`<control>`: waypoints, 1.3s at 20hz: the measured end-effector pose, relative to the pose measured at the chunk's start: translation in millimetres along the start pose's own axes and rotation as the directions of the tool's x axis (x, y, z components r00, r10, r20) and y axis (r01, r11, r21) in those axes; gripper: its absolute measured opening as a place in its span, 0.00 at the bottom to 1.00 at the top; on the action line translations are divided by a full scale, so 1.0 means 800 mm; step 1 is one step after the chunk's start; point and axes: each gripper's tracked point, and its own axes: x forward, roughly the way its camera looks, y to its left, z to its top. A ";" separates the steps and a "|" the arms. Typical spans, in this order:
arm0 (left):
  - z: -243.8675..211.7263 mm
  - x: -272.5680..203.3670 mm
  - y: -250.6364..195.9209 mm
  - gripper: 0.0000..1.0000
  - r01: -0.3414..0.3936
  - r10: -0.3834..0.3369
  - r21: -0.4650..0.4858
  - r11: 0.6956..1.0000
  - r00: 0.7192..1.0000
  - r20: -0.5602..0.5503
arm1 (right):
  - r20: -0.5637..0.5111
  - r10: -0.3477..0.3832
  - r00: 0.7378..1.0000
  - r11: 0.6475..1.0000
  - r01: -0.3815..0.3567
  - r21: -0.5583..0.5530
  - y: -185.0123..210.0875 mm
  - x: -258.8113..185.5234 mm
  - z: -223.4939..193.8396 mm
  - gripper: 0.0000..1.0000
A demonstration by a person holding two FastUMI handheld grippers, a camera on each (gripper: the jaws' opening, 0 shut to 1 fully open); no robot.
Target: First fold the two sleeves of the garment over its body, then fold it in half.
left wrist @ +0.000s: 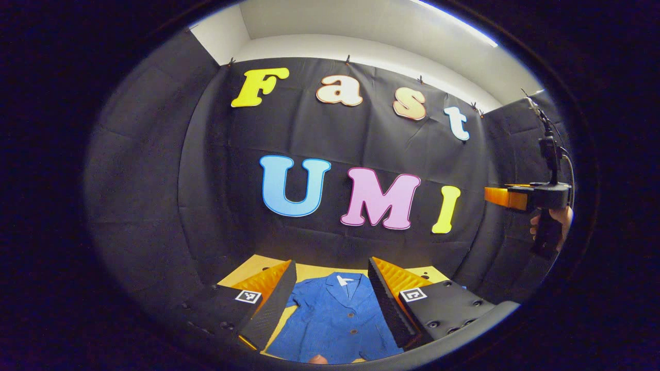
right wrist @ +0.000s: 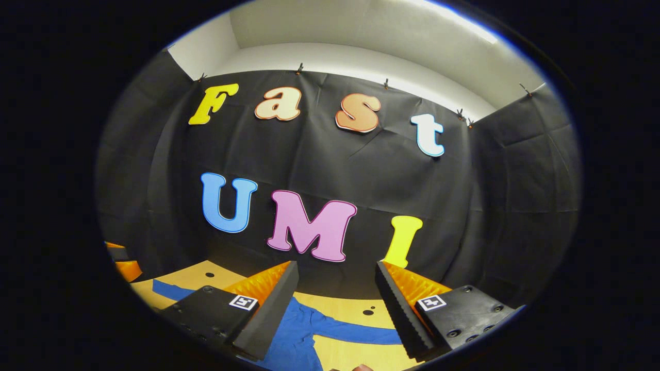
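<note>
Two grippers up in the air, both with jaws spread wide and nothing between them. Left gripper [left wrist: 330, 304] hangs over the middle of the blue jacket [left wrist: 335, 319], which lies flat and face up on the yellow-wood table [left wrist: 247, 268], collar away from the person, buttons down the front. Right gripper [right wrist: 335, 309] hangs over the jacket's right side, where one sleeve [right wrist: 356, 332] runs out sideways, still unfolded; first sleeve fold looks not yet begun. In the left gripper view the right gripper shows far off at the right, held in a hand [left wrist: 559, 219].

To do this step well, I'd say: drop low, pinch the cuff end only, lift just enough to clear, carry it across the chest, lay flat, don't drag the body.

Fabric looks woven, slightly textured, limp. Finger pads [left wrist: 384, 301] ribbed. Table smooth with small dark holes [right wrist: 367, 312].
</note>
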 end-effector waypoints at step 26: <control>-0.072 0.212 -0.076 0.80 -0.218 0.236 0.105 0.970 0.950 -0.204 | -0.999 0.034 -0.011 0.933 0.359 0.028 -0.343 0.150 -0.750 0.96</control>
